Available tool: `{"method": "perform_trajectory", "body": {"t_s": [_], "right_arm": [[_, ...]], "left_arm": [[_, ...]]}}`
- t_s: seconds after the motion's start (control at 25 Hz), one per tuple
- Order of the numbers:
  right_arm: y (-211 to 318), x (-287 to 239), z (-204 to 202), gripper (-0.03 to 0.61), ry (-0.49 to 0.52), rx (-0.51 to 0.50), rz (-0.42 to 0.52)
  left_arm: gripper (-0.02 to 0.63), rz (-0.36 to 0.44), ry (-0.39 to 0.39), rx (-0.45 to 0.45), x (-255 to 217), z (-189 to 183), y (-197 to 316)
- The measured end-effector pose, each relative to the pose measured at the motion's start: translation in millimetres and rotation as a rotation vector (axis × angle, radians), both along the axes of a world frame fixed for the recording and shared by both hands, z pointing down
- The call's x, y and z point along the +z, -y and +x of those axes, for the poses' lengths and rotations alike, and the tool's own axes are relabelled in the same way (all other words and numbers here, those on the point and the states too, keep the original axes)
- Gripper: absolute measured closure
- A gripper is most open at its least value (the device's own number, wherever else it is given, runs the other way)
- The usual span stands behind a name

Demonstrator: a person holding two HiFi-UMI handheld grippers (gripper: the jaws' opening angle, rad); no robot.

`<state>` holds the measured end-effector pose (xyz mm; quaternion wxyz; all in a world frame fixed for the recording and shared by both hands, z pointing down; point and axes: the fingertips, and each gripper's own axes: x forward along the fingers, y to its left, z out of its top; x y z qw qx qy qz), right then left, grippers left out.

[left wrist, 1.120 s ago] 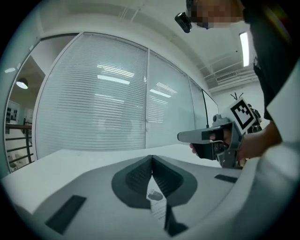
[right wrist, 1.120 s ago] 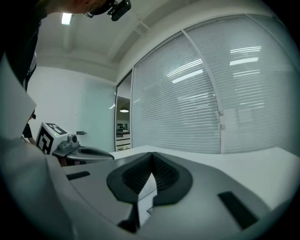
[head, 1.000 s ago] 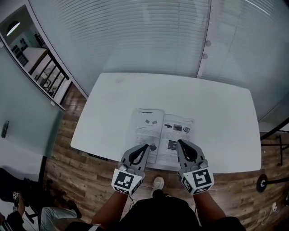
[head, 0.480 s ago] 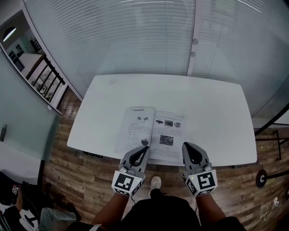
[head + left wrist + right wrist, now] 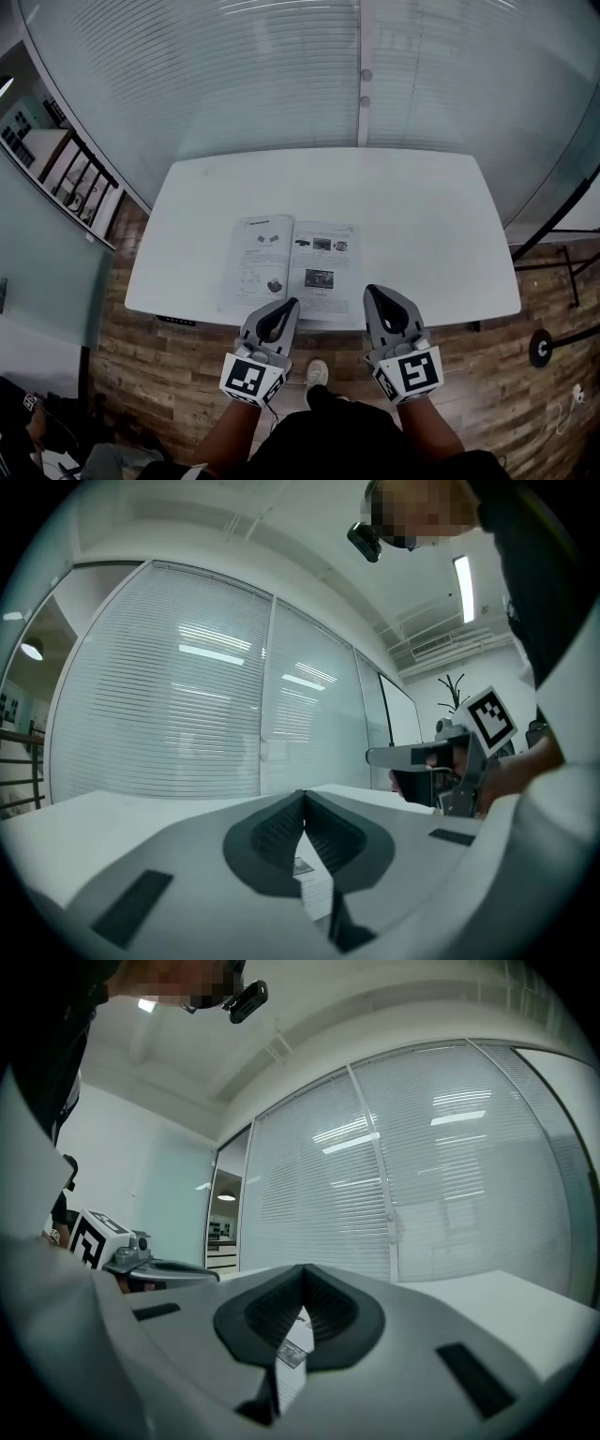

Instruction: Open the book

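A white table (image 5: 422, 225) is set before a glass wall with blinds, above wood flooring. A thin book (image 5: 291, 267) is seen lying open, flat, near the table's front edge. The left gripper (image 5: 292, 303) and right gripper (image 5: 369, 290) are held shut and empty by the book's near edge. Its pages are judged light, floppy, easily creased; an outer page edge would best be pinched.

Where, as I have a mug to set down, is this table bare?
The table is bare right of the book and along the far edge; a narrower strip lies left of it. The near edge is crowded by the left gripper and right gripper.
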<state>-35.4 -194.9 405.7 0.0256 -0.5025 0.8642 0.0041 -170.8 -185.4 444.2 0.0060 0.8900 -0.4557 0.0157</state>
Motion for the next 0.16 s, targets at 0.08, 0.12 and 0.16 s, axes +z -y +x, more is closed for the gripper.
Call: {"method": "perform_trajectory", "body": {"t_s": [0.08,0.12,0.16], "right_arm": [[-3.8,0.4,1.0,0.575,-0.011,-0.006,0.009],[-5.7,1.7,1.7,0.577,-0.019,-0.010,0.011],[-7.7,3.2,2.4,0.577,-0.027,-0.013,0.012]], "left_arm": [[0.598,0.001,-0.002,-0.003,0.4,2.3,-2.4],[0.598,0.002,-0.001,-0.006,0.9,3.4,-3.6],[0.598,0.002,-0.001,-0.008,1.5,4.4,-4.8]]}}
